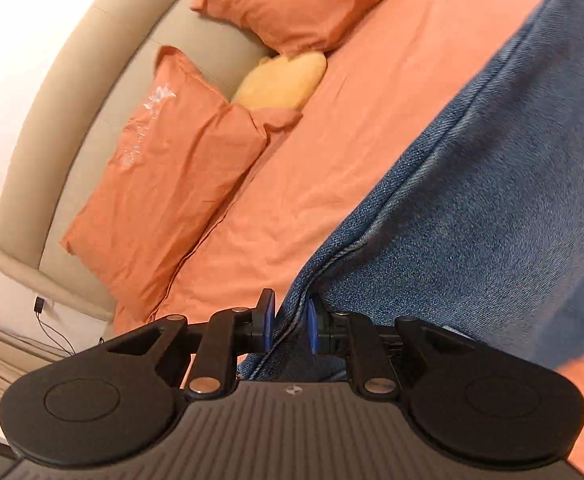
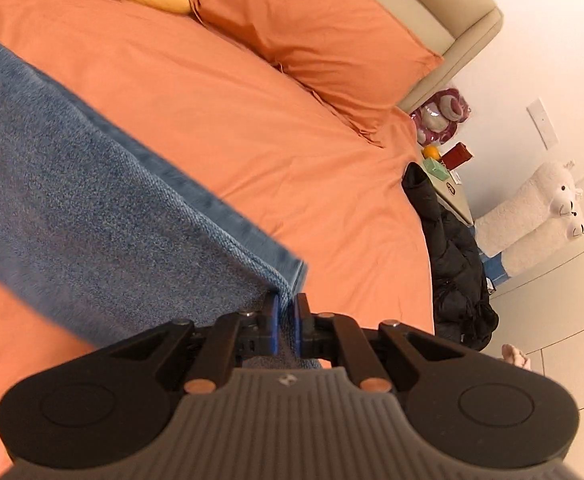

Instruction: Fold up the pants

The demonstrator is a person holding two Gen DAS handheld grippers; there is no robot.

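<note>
Blue denim pants (image 1: 492, 184) hang lifted above an orange bed (image 1: 332, 168), stretched between my two grippers. My left gripper (image 1: 291, 326) is shut on a bunched seam edge of the denim, with cloth filling the gap between its blue pads. In the right wrist view the pants (image 2: 92, 216) run up to the left from my right gripper (image 2: 287, 326), which is shut on a hemmed corner of the cloth. The hem's lighter underside shows just beyond the pads.
Two orange pillows (image 1: 172, 184) and a yellow cushion (image 1: 284, 80) lie at a beige headboard (image 1: 92, 80). Beside the bed's right edge sit a black jacket (image 2: 456, 264), a cluttered nightstand (image 2: 448, 176) and white plush toys (image 2: 532, 216) on the floor.
</note>
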